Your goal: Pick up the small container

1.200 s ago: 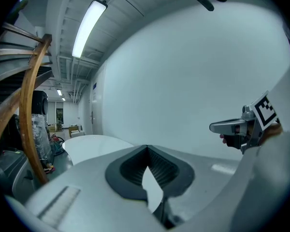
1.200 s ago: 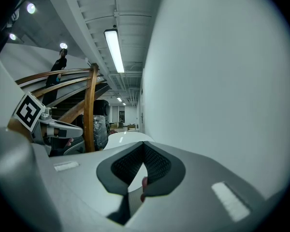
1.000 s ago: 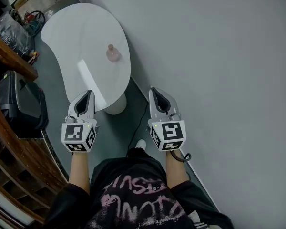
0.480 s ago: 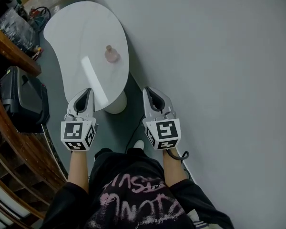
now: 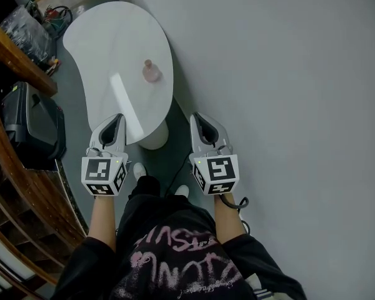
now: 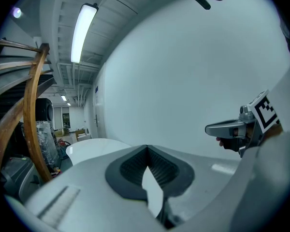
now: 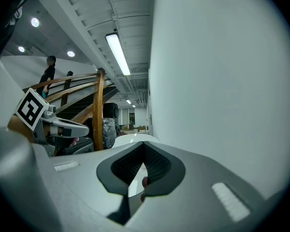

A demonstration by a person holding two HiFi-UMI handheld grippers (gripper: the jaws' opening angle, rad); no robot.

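**Left.** The left gripper [image 5: 117, 119] hangs over the near end of the table [image 5: 106, 36]. Its own view shows the left gripper [image 6: 146, 149] with its jaws brought together at the tips and nothing between them.

**Centre.** The container [image 5: 151, 72], small and pink, stands upright on the tabletop close to the right edge and about halfway along it. Its long axis is vertical and a narrower top caps the body. It lies ahead of both grippers and well apart from each, between the lines along which they point. The left gripper is perhaps slightly the nearer and already sits above the tabletop, so a forward reach bearing a little to the right would probably bring it to the container.

**Right.** The right gripper [image 5: 197, 117] hangs past the table's right edge, over the floor beside the wall [image 5: 287, 74]. Seen in its own view, the right gripper [image 7: 144, 146] has its jaws meeting at the tips. A small pinkish patch shows through the slit below them, too small to identify.

**Change.** Compared with half a second ago, the table and container sit slightly farther right in the head view. A white shoe [image 5: 139, 169] now shows on the floor between the grippers, which suggests a step forward. The grippers keep almost the same places, jaws as before.
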